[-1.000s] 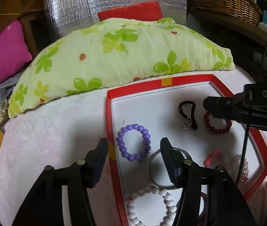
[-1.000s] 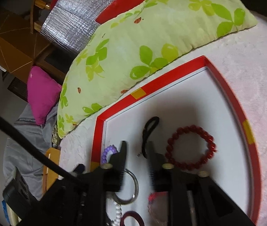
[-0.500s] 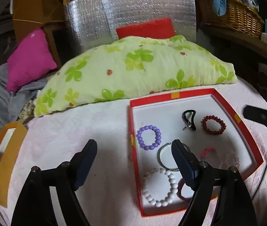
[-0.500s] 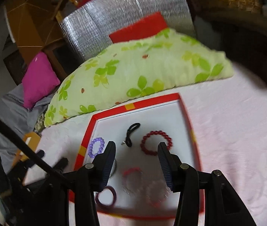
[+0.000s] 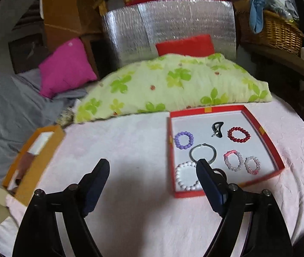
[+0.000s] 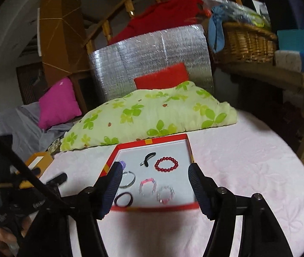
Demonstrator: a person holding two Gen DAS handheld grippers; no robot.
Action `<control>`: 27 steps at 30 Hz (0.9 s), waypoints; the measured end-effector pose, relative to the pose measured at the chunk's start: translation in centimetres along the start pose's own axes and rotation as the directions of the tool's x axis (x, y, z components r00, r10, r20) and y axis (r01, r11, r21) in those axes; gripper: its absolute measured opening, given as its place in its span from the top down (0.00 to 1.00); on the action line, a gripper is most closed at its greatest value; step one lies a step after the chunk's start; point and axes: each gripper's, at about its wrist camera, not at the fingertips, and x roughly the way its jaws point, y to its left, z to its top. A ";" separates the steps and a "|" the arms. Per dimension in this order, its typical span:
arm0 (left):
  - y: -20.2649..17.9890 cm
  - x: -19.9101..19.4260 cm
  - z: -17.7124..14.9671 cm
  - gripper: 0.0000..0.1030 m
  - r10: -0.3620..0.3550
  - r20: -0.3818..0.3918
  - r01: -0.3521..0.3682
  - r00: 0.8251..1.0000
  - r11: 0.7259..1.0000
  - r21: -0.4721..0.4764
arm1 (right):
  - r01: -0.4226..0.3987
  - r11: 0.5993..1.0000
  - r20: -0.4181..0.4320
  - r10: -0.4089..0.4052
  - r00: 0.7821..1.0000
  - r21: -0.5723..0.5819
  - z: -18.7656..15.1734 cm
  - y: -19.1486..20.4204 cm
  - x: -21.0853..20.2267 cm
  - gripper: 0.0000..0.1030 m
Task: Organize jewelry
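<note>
Black fingers of the left tool (image 5: 153, 168) are spread wide and empty over the pink bedcover (image 5: 130, 141). The right tool (image 6: 154, 171) is opening, nothing between its fingers. Beyond them, the red tray (image 5: 268, 143) holds purple (image 5: 184, 140), white (image 5: 186, 176) and dark red bracelets (image 5: 238, 134). Farthest sits a green leafy pillow (image 5: 173, 87).

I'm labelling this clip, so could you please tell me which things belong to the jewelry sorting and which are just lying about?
Job: red tray, purple bracelet, dark red bracelet, white bracelet, metal bangle.
Lying about: floral cushion, pink pillow, wicker basket.
</note>
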 end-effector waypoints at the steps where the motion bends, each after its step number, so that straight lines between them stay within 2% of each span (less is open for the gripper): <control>1: 0.3 -1.0 -0.1 0.19 0.005 0.003 -0.005 1.000 1.000 -0.002 | 0.009 1.000 0.001 -0.009 1.000 -0.023 -0.2 0.5 -1.2 0.30; 5: 1.6 -4.4 0.0 0.19 0.026 0.022 -0.026 0.999 0.999 -0.030 | 0.063 0.995 -0.020 -0.064 0.998 -0.078 -0.9 2.1 -4.3 0.27; 12: 3.0 -10.2 -0.3 0.19 0.047 0.062 -0.044 0.997 0.998 -0.041 | 0.049 0.996 -0.069 -0.054 0.996 -0.075 -0.9 3.8 -8.4 0.27; 20: 3.3 -13.6 -1.6 0.19 0.039 0.069 -0.037 0.997 0.999 -0.028 | 0.049 0.993 -0.071 -0.057 0.996 -0.107 -1.2 5.7 -11.3 0.27; 27: 3.4 -15.5 -2.3 0.19 0.051 0.072 -0.050 0.996 0.999 -0.011 | 0.023 0.996 -0.074 -0.030 0.997 -0.088 -1.4 6.1 -12.5 0.26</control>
